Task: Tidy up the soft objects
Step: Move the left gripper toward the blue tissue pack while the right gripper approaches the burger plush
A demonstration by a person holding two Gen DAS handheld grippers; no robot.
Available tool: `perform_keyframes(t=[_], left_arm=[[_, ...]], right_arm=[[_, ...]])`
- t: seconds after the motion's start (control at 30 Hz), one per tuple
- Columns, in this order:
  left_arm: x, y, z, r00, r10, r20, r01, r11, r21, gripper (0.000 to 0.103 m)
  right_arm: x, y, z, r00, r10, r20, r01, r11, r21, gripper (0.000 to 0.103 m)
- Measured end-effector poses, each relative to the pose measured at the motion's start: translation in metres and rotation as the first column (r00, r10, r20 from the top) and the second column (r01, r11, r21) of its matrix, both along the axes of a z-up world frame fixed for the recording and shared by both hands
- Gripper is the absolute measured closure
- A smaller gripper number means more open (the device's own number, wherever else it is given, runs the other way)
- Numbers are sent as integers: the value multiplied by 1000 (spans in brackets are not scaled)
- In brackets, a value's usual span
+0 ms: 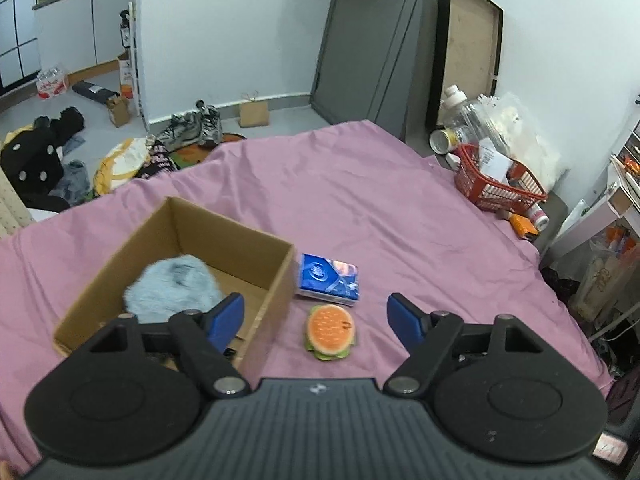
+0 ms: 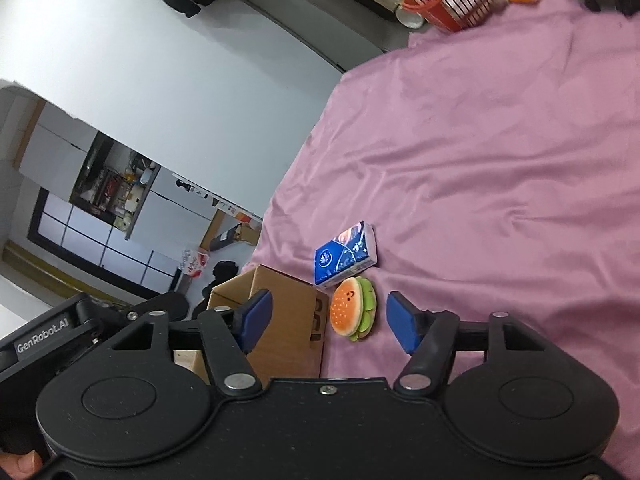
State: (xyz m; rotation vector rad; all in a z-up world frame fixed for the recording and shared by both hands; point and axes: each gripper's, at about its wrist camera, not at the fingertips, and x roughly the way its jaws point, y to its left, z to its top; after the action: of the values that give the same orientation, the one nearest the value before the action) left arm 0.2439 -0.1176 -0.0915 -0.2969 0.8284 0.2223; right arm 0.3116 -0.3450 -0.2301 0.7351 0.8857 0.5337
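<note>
An open cardboard box (image 1: pixel 256 240) (image 2: pixel 288 312) sits on the pink bedsheet (image 1: pixel 360 184) (image 2: pixel 500 160). A fluffy pale-blue plush (image 1: pixel 172 284) is in the air just over the box's inside, blurred. Right of the box lie a blue tissue pack (image 1: pixel 327 279) (image 2: pixel 345 253) and a burger plush (image 1: pixel 330 331) (image 2: pixel 354 312). My left gripper (image 1: pixel 316 318) is open and empty, hovering above the box's near corner and the burger. My right gripper (image 2: pixel 329 318) is open too, tilted sideways, with the burger between its fingers further ahead.
A red basket (image 1: pixel 492 184) (image 2: pixel 452 4) with bottles and bags stands at the bed's far right corner. Clothes, shoes (image 1: pixel 192 128) and small boxes litter the floor beyond the bed's far left edge. Boards lean on the back wall. The left gripper's body shows at the right view's lower left.
</note>
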Motion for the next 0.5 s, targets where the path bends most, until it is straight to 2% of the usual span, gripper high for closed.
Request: perform_keyframes(t=[0.17, 0.23, 0.5], left_arm=[[19, -11, -12, 1000, -22, -18, 22, 999, -28, 40], [29, -14, -18, 999, -24, -33, 22, 999, -43, 43], [64, -20, -49, 995, -38, -92, 32, 998, -59, 42]], right_arm=[[8, 1, -17, 999, 18, -44, -16, 999, 40, 48], [12, 5, -25, 997, 31, -65, -27, 998, 52, 50], [27, 15, -48, 990, 43, -131, -34, 997, 74, 53]])
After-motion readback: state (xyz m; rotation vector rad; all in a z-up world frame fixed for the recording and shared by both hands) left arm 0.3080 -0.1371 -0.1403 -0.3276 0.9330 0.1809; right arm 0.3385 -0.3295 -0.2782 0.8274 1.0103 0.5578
